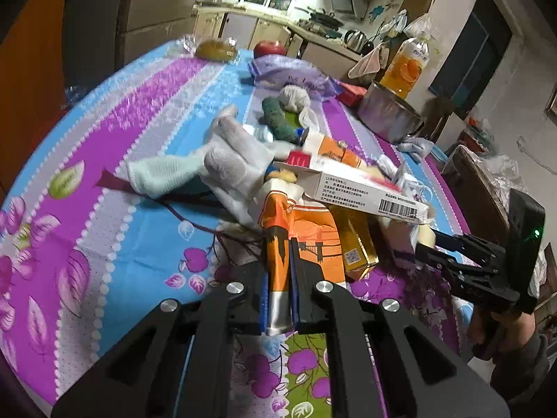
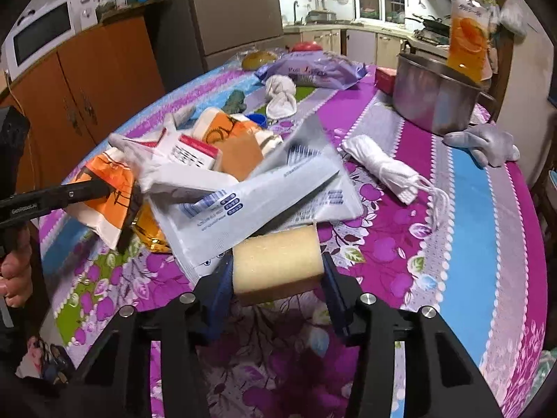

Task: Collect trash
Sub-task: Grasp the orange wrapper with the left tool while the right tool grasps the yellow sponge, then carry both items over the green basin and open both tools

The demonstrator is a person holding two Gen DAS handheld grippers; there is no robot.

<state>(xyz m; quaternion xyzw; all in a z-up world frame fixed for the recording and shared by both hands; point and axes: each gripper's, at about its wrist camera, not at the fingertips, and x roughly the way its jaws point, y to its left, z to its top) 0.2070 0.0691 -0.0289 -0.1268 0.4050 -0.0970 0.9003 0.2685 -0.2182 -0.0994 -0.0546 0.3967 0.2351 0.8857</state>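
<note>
Left gripper (image 1: 290, 264): black two-finger tool, angled down toward the table, jaws clamped tight on an orange wrapper (image 1: 299, 230). In the right wrist view it enters from 9 o'clock, a bare hand (image 2: 14, 271) wrapped round its handle at the frame's left edge.

Right gripper (image 2: 276, 268): same build, also angled down, pads pressed on both sides of a yellow sponge (image 2: 276, 261), jaws partway apart. In the left wrist view it reaches in from 3 o'clock, with a dark sleeve (image 1: 522, 365) below it.
</note>
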